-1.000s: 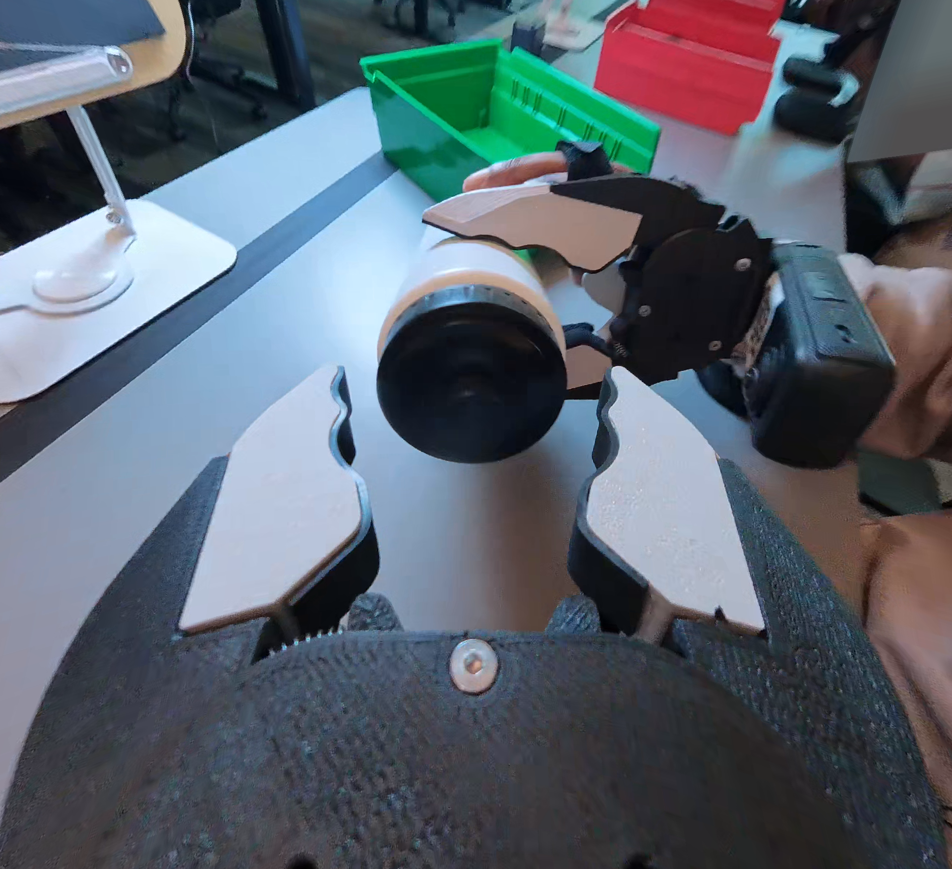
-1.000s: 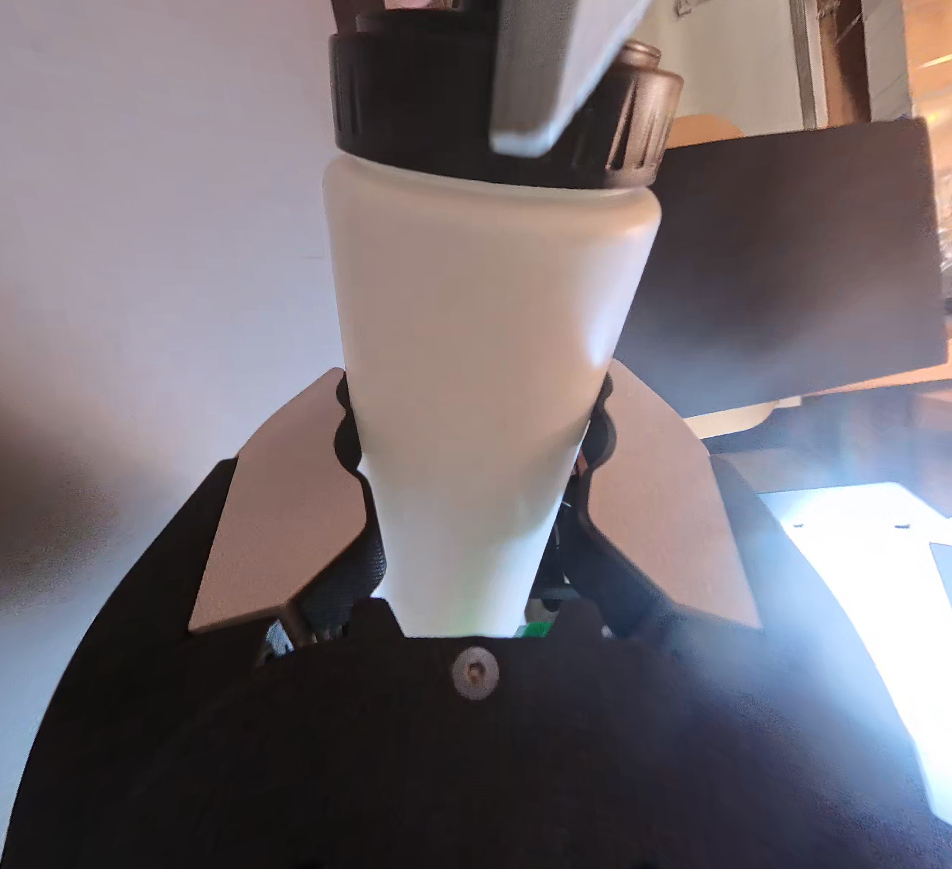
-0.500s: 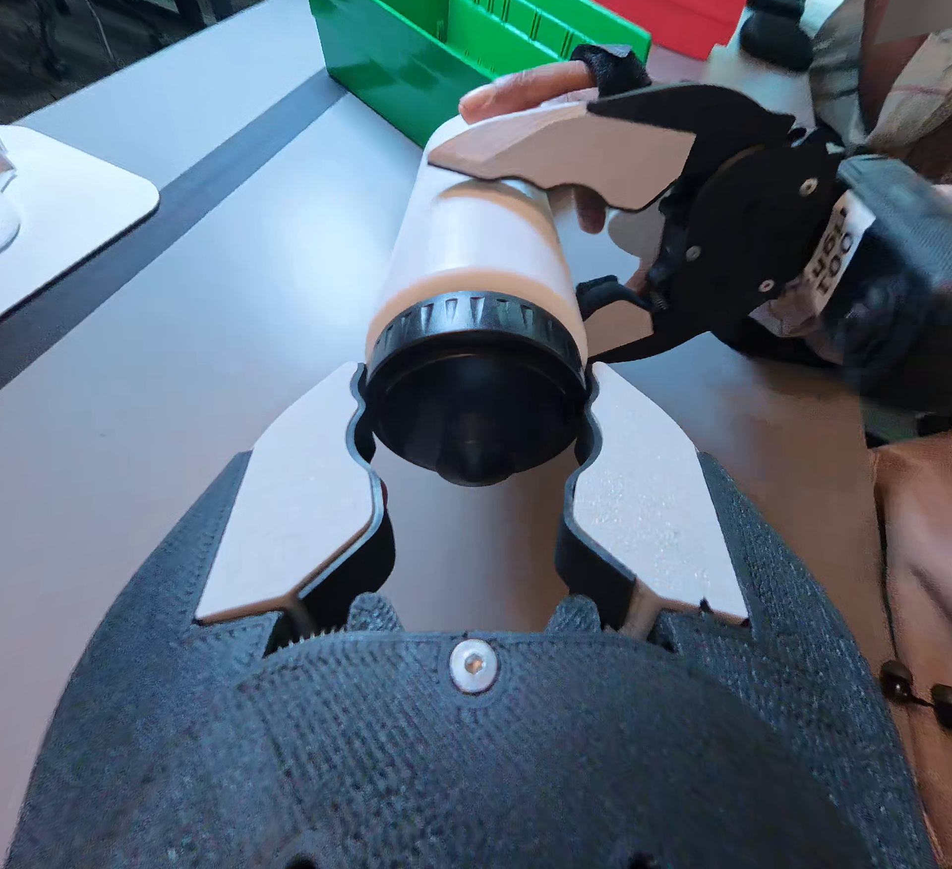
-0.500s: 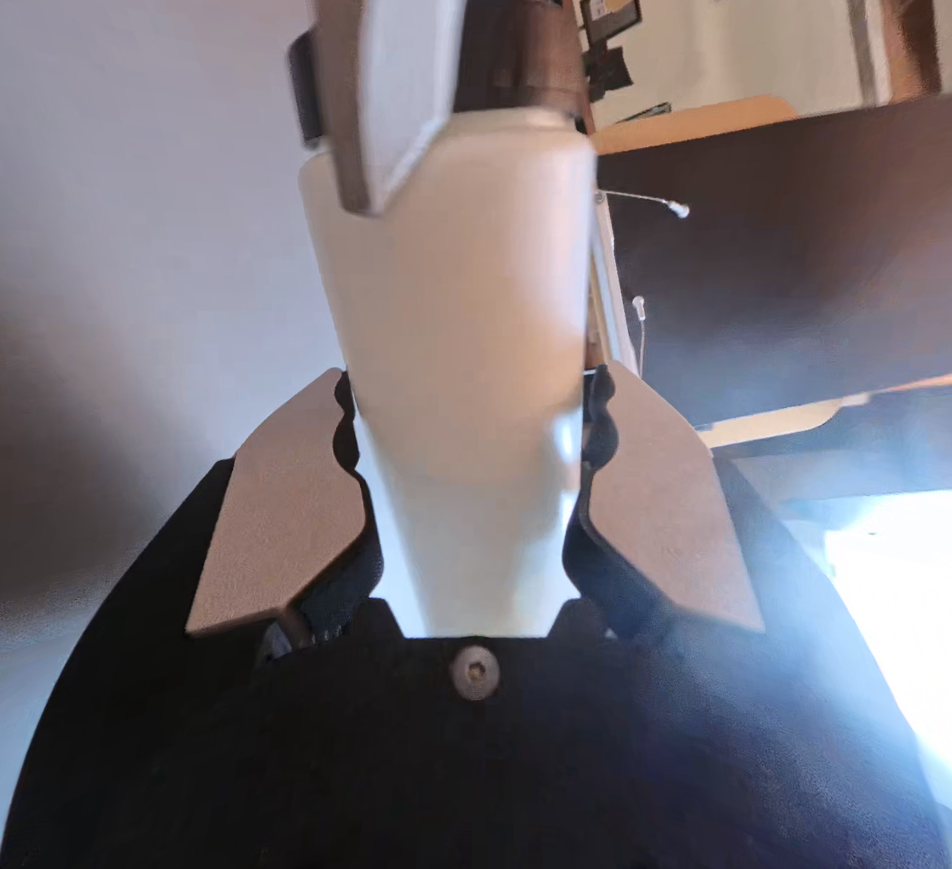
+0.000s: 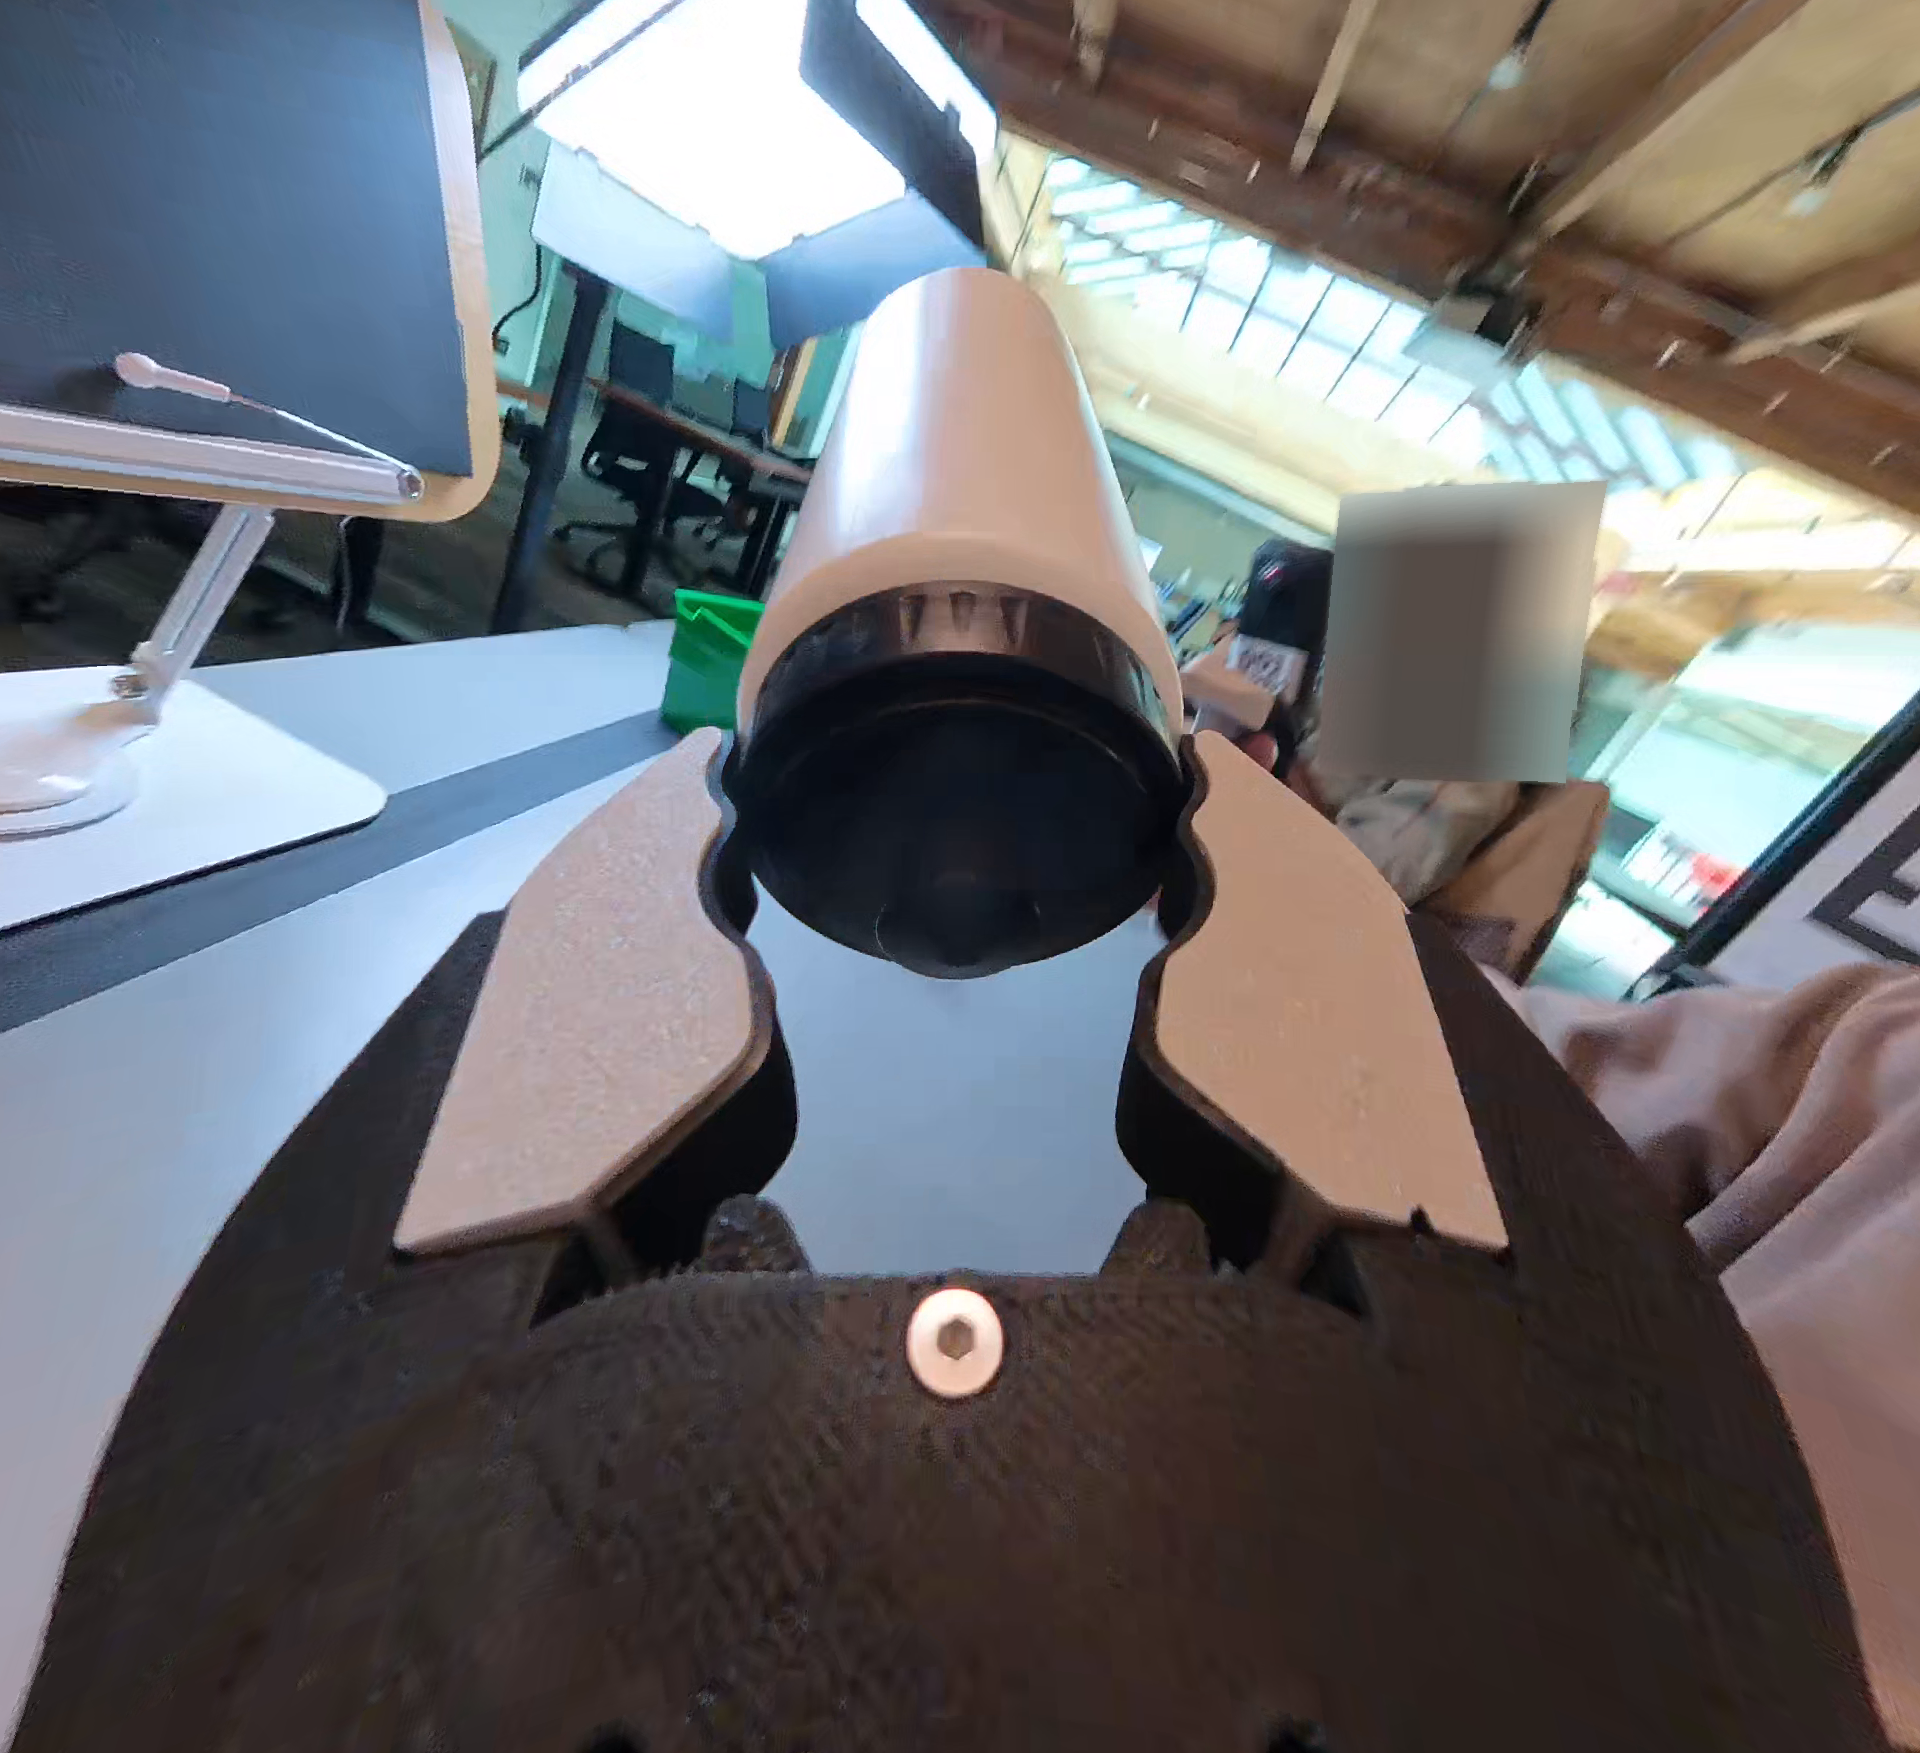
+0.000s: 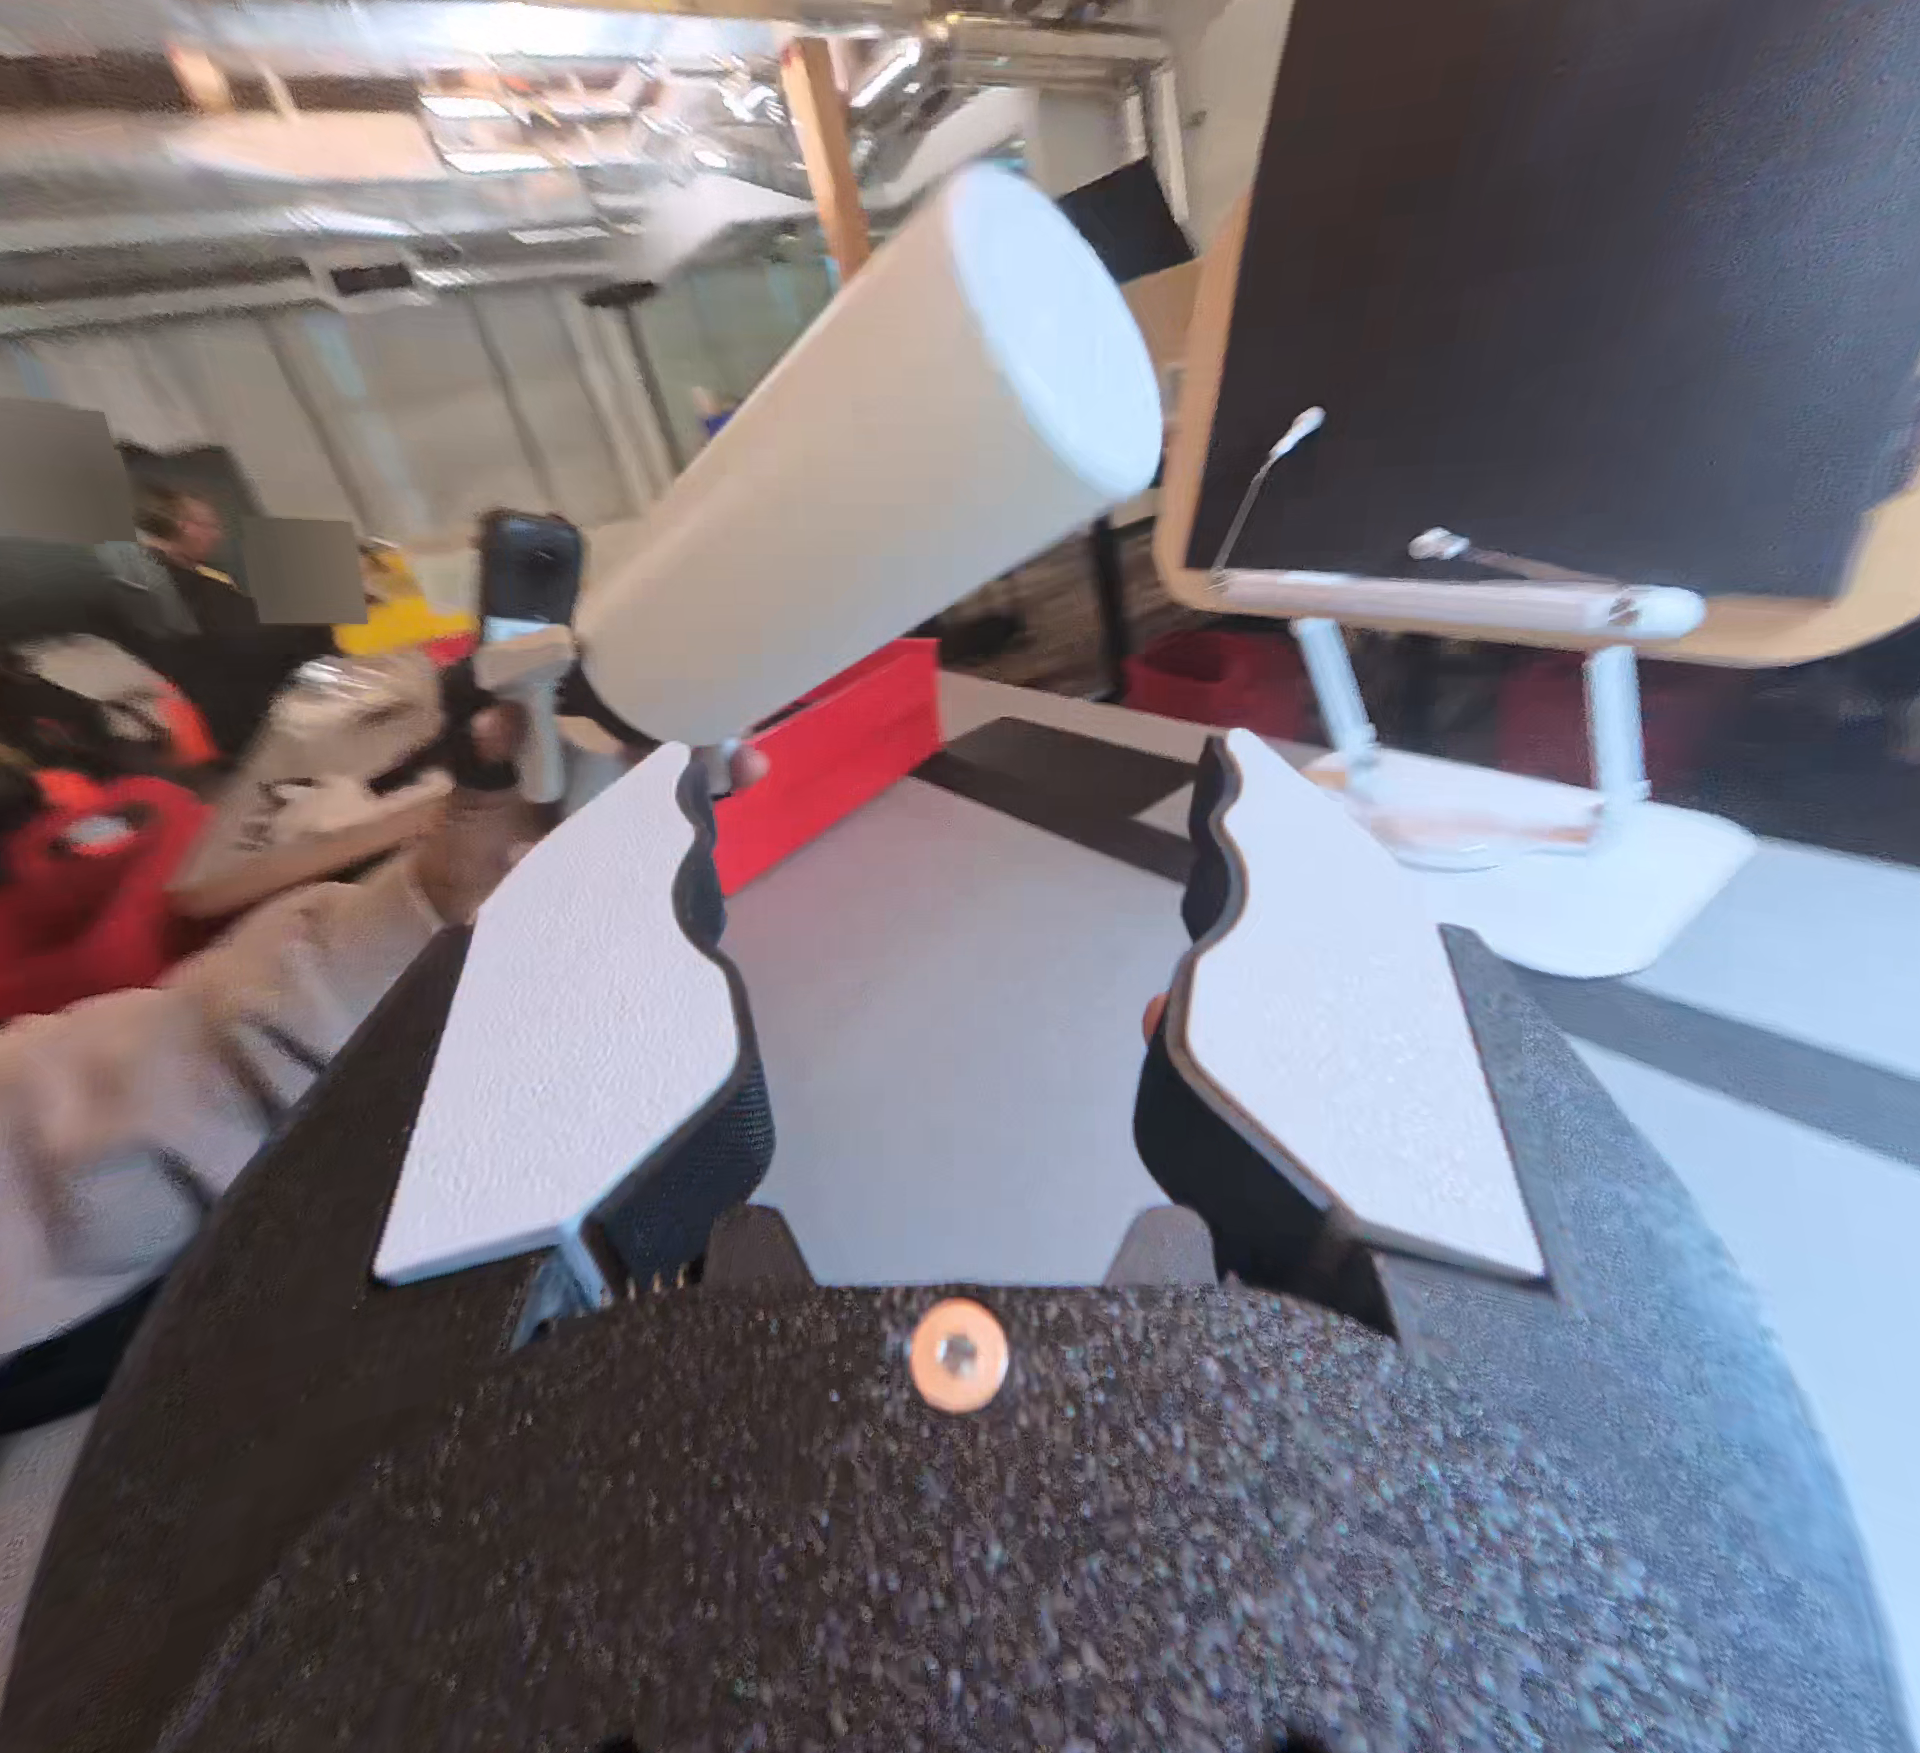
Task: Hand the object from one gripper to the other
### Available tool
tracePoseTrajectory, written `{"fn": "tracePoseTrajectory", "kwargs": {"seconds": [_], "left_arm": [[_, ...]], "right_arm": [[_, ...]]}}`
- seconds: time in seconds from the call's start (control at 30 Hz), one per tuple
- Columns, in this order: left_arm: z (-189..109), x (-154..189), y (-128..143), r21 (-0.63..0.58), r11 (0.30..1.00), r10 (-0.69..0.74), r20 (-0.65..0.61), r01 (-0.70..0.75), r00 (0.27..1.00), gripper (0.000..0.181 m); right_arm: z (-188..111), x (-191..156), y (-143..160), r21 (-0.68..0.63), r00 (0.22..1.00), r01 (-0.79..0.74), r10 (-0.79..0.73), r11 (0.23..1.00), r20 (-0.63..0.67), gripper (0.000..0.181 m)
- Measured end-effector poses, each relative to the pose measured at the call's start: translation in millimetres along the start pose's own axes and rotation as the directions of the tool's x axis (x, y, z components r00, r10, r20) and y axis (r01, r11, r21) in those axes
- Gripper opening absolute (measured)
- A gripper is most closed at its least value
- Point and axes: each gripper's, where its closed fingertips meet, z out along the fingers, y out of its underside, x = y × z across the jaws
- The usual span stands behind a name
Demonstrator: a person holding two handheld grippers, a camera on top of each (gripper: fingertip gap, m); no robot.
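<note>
Handover complete: left claw [image 5: 956, 830] clamps the white cylindrical plastic bottle [image 5: 961, 498] by its black screw cap, tilted upward above the grey tabletop [image 5: 312, 1028]; right claw [image 6: 951, 862], fingers spread and empty, sits apart from it.

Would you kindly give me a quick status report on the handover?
Left gripper shut on bottle by its black cap. Right gripper open, empty. Bottle clear of table, nothing in the way.

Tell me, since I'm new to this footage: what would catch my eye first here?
First, the white bottle, clamped by its black cap in the left gripper and tilted up toward the ceiling. Next, the right gripper, its jaws open and empty above the grey table, with the bottle beyond them. Behind stands a dark monitor on a white stand.
</note>
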Motion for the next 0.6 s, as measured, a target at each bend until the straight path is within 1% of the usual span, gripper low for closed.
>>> {"fn": "tracePoseTrajectory", "kwargs": {"seconds": [0.03, 0.1, 0.17, 0.23, 0.3, 0.37, 0.4, 0.47, 0.6], "left_arm": [[0.0, 3.5, -1.3, 0.039, 0.999, -0.017, -0.036, 0.018, 0.999, 0.078], [3.4, 17.3, 2.2, 0.091, 0.996, -0.013, -0.126, 0.025, 0.992, 0.078], [13.0, 28.9, 12.5, 0.095, 0.995, -0.015, -0.173, 0.032, 0.985, 0.078], [26.0, 43.2, 29.6, 0.066, 0.998, -0.005, -0.225, 0.02, 0.974, 0.078], [40.9, 54.3, 52.3, 0.002, 1.0, 0.002, -0.246, -0.001, 0.969, 0.078], [52.7, 64.0, 74.0, -0.064, 0.997, 0.033, -0.257, -0.051, 0.966, 0.078], [56.8, 65.9, 81.3, -0.091, 0.994, 0.037, -0.249, -0.062, 0.968, 0.078], [60.8, 66.2, 90.2, -0.133, 0.987, 0.061, -0.236, -0.095, 0.97, 0.079], [62.1, 65.0, 92.7, -0.163, 0.978, 0.096, -0.214, -0.132, 0.972, 0.079]], "right_arm": [[2.8, -6.3, 4.1, 0.0, 0.995, -0.077, 0.076, 0.997, 0.066, 0.09], [8.0, -24.5, 6.9, -0.003, 0.956, -0.218, 0.214, 0.976, 0.202, 0.092], [12.4, -40.6, 6.8, -0.002, 0.924, -0.271, 0.26, 0.963, 0.281, 0.095], [14.8, -55.2, 2.0, 0.006, 0.896, -0.307, 0.287, 0.952, 0.338, 0.096], [15.3, -65.2, -5.1, 0.019, 0.877, -0.337, 0.306, 0.941, 0.37, 0.096], [12.2, -63.4, -11.5, 0.054, 0.881, -0.345, 0.304, 0.937, 0.362, 0.089], [9.7, -61.7, -12.8, 0.054, 0.885, -0.335, 0.294, 0.941, 0.361, 0.089], [5.8, -60.5, -10.6, 0.026, 0.89, -0.303, 0.273, 0.953, 0.364, 0.088], [2.7, -59.0, -7.3, 0.0, 0.885, -0.297, 0.275, 0.955, 0.376, 0.087]]}}
